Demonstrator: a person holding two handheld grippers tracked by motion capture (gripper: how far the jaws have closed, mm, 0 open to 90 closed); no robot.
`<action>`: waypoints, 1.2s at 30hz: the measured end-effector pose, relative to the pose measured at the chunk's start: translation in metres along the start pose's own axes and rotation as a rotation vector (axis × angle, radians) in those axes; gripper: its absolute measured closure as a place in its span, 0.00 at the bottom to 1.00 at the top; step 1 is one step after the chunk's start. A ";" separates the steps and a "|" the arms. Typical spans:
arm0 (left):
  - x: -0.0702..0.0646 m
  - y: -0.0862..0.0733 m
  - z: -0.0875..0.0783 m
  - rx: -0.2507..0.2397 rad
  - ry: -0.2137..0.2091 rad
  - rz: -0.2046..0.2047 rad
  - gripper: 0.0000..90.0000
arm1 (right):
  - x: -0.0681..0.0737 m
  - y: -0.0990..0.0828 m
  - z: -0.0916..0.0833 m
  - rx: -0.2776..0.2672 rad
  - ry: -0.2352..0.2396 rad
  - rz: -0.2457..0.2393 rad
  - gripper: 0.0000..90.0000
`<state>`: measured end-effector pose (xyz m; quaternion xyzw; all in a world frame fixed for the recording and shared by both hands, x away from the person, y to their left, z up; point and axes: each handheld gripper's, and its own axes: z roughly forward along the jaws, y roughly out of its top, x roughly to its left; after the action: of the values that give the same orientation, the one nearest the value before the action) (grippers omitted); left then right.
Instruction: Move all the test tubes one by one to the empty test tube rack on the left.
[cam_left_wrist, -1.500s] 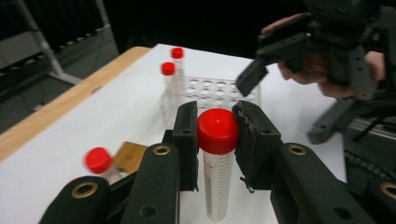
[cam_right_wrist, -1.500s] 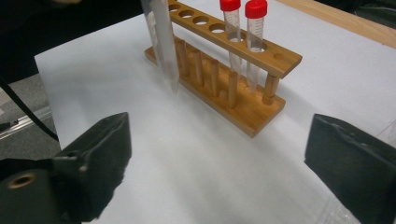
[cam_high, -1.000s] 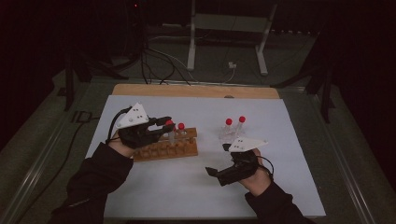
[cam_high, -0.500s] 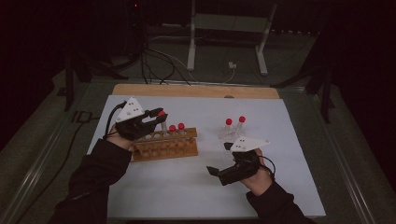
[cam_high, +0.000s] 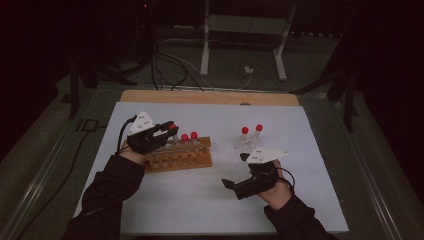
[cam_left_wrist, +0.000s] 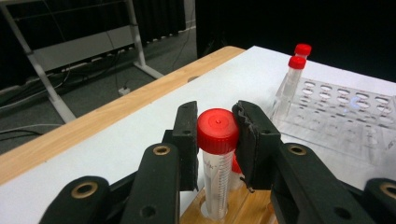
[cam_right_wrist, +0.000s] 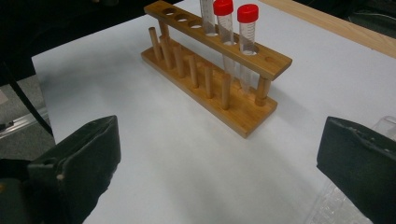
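My left gripper (cam_left_wrist: 217, 138) is shut on the red cap of a clear graduated tube (cam_left_wrist: 215, 186). The tube stands upright with its lower part in a hole of the wooden rack (cam_left_wrist: 236, 209). In the high view this gripper (cam_high: 168, 130) is over the rack's left end (cam_high: 165, 161), beside two red-capped tubes (cam_high: 189, 136) standing in the rack. My right gripper (cam_high: 235, 171) hovers low over the white mat, right of the rack, jaws wide open with nothing between them. In the right gripper view its jaws (cam_right_wrist: 217, 158) frame the wooden rack (cam_right_wrist: 210, 79).
A clear plastic rack (cam_high: 243, 148) with two red-capped tubes (cam_high: 251, 130) stands on the mat behind my right hand. A wooden strip (cam_high: 210, 97) borders the table's far edge. Cables and a metal stand lie on the floor beyond.
My left gripper has sunk with the tube, bringing it down into the wooden rack's hole. The right gripper has stayed where it was.
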<state>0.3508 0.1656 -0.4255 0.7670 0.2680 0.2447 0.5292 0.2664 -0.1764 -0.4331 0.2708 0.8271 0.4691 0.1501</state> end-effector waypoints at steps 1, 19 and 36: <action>0.000 -0.003 0.001 0.001 0.000 -0.004 0.80 | 0.000 0.000 0.000 -0.001 0.002 0.000 0.00; -0.003 -0.024 0.017 0.102 0.004 0.005 0.80 | 0.000 0.000 -0.001 0.005 0.014 -0.003 0.00; -0.001 -0.020 0.013 0.127 -0.025 -0.010 0.72 | -0.004 0.004 -0.013 -0.055 0.007 -0.001 0.00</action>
<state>0.3556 0.1624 -0.4482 0.8008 0.2802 0.2147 0.4839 0.2646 -0.1859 -0.4228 0.2646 0.8146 0.4924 0.1548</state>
